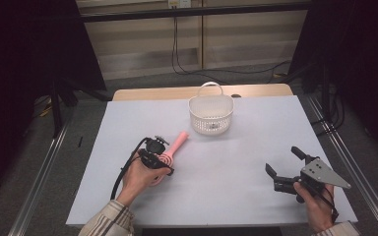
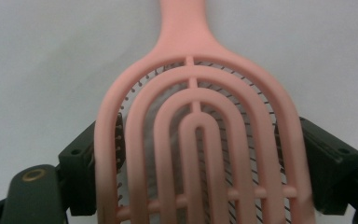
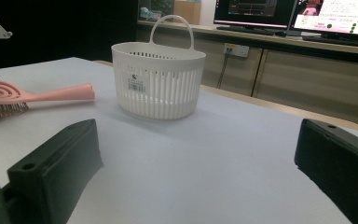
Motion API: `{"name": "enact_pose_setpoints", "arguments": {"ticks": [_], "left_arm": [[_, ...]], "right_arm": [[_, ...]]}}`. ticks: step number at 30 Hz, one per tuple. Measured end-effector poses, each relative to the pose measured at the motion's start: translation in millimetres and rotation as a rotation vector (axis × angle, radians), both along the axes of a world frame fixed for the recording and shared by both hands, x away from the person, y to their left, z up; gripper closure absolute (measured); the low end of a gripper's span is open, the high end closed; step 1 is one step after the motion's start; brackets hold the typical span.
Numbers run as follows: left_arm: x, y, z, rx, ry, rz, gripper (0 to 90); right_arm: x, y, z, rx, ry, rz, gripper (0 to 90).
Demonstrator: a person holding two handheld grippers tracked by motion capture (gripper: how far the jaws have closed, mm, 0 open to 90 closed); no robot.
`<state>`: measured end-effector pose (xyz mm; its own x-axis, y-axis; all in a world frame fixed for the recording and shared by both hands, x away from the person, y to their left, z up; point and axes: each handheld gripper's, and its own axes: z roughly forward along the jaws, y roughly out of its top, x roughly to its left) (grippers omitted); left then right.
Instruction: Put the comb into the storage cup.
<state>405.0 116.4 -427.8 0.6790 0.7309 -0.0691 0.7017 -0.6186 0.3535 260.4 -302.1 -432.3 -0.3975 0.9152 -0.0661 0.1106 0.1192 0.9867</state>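
Near the table's (image 1: 256, 196) left edge, the left gripper (image 1: 163, 162) clamps the pink hairbrush's (image 1: 170, 151) head; the right gripper (image 1: 284, 161) gapes wide, holding nothing.

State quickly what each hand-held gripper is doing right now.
Left hand-held gripper: closed on the pink hairbrush.
Right hand-held gripper: open, holding nothing.

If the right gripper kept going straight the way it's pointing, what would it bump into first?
Probably the white basket. The right gripper is open with nothing between its jaws, and bare table leads up to the basket. It sits a bit left of center, so a narrow miss is possible.
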Motion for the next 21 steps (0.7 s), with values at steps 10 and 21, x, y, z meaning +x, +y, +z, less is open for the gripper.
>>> {"name": "enact_pose_setpoints", "arguments": {"ticks": [10, 21], "left_arm": [[-4.6, -9.1, 2.0, 0.078, -0.046, -0.011, 18.8], [-5.3, -5.3, 5.6, 0.1, -0.062, -0.056, 20.0]], "right_arm": [[0.1, 0.3, -0.3, -0.008, 0.006, 0.0, 0.1], [0.1, 0.6, -0.2, -0.003, 0.005, -0.001, 0.1]]}}
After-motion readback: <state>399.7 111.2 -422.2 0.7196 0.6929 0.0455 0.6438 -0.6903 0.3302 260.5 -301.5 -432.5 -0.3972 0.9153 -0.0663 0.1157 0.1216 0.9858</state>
